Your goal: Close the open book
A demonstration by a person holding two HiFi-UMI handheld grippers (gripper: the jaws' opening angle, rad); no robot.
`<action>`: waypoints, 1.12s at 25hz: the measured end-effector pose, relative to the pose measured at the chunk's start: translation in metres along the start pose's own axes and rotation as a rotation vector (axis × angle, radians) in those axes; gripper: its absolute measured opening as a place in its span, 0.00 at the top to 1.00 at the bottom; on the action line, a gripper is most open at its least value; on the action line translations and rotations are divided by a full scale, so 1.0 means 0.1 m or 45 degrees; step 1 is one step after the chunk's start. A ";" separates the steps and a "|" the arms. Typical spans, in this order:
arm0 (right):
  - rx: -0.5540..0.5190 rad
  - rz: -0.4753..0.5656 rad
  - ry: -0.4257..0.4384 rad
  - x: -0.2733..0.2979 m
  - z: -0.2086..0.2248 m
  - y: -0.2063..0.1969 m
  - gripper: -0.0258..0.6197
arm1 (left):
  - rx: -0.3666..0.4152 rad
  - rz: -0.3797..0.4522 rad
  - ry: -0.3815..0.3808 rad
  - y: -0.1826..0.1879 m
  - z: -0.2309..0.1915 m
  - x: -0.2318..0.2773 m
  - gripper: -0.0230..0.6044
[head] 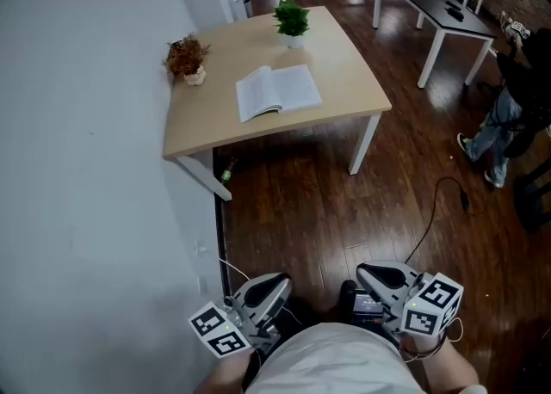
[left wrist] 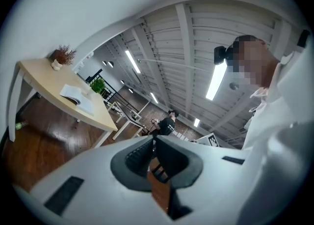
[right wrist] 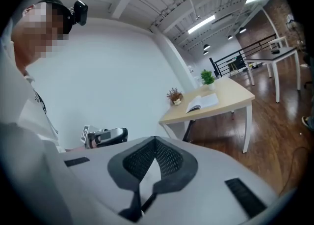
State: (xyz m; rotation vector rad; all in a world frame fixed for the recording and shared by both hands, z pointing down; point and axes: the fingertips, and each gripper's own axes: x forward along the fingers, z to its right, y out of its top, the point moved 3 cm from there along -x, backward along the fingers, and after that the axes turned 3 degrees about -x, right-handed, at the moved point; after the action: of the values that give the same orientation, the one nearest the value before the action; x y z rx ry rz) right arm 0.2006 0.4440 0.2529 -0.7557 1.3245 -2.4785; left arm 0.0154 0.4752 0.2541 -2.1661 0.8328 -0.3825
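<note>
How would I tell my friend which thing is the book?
Find the light wooden table beside the white wall. The book lies near its middle, open with pale pages facing up. It is the only flat thing there; its neighbours are a green plant and a dried reddish plant in small pots.
</note>
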 end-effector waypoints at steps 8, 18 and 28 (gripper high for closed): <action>0.003 -0.001 -0.094 0.14 -0.05 -0.06 0.98 | 0.023 -0.067 -0.016 -0.02 -0.13 -0.24 0.97; -0.068 0.020 -0.157 0.33 -0.04 0.17 0.97 | 0.038 -0.041 0.009 0.14 -0.32 -0.53 0.97; -0.037 0.038 -0.173 0.47 0.35 0.27 0.97 | 0.028 -0.059 0.096 0.20 -0.51 -0.47 0.97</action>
State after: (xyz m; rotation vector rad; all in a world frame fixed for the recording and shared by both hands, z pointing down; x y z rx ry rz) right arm 0.1789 0.3843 0.2626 -0.8875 1.3163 -2.3436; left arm -0.0538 0.4683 0.2731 -2.1652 0.8172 -0.4974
